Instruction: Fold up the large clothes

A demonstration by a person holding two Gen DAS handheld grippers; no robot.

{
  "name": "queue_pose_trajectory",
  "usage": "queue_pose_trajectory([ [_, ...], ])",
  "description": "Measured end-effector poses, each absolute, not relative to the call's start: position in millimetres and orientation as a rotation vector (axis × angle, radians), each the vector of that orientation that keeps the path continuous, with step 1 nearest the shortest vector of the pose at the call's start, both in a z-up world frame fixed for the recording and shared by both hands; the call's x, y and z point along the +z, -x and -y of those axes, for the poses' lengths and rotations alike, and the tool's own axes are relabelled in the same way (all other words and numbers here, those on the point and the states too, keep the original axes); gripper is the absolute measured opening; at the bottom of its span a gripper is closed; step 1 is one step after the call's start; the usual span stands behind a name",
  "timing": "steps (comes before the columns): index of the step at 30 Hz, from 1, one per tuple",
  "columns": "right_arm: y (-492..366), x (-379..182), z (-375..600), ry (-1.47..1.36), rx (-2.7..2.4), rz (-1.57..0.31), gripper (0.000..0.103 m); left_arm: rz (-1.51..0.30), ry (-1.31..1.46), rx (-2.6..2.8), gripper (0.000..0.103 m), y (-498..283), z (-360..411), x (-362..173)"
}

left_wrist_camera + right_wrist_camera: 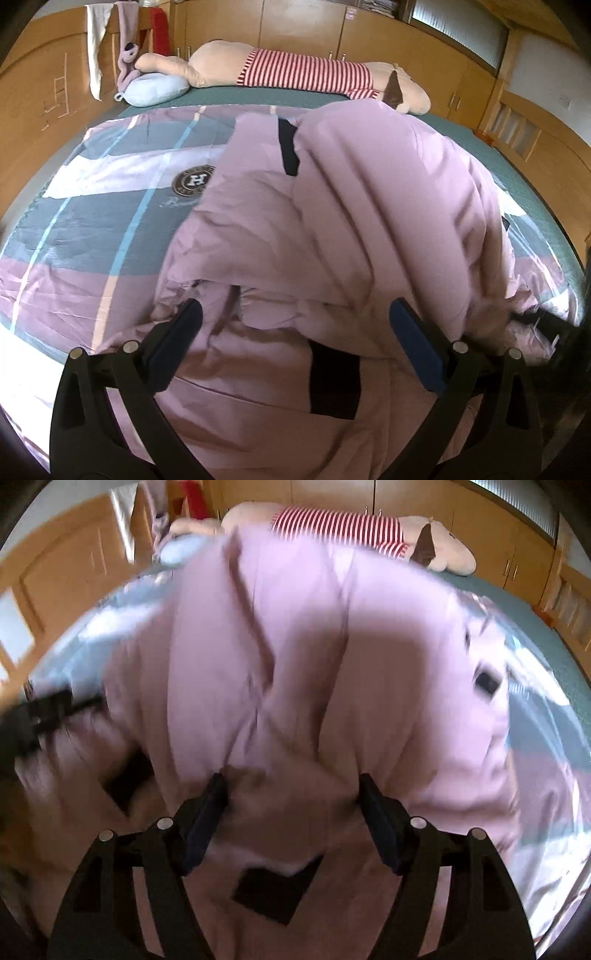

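Note:
A large pink padded jacket (332, 221) with black patches lies bunched on the bed; it fills the right wrist view (295, 664), which is blurred. My left gripper (295, 314) is open just above the jacket's near edge, nothing between its fingers. My right gripper (291, 786) is open wide, its fingers astride a raised fold of the jacket without closing on it. The right gripper shows at the right edge of the left wrist view (546, 325); the left gripper shows at the left edge of the right wrist view (44, 709).
The jacket lies on a plaid quilt (92, 229) over a green bed sheet (258, 98). A long plush toy in a red-striped shirt (295, 72) and a light blue cushion (155, 90) lie at the far side. Wooden cabinets (48, 88) surround the bed.

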State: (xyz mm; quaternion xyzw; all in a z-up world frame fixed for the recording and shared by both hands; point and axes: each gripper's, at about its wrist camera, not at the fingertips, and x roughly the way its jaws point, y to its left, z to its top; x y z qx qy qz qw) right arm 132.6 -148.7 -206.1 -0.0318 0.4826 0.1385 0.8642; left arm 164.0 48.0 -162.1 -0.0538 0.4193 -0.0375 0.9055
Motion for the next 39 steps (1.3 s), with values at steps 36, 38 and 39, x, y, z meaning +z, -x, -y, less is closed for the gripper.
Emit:
queue_pose_trajectory([
  [36,-153,-196,197,-0.156,0.226,-1.051,0.086,-1.051,-0.044,-0.04,0.101,-182,-13,-228],
  [38,-152,-199,194,-0.121,0.217,-1.042,0.087,-1.053,-0.045,-0.041,0.101,-182,-12,-228],
  [39,-151,-198,192,-0.118,0.215,-1.039,0.088,-1.053,-0.045,-0.041,0.101,-182,-13,-227],
])
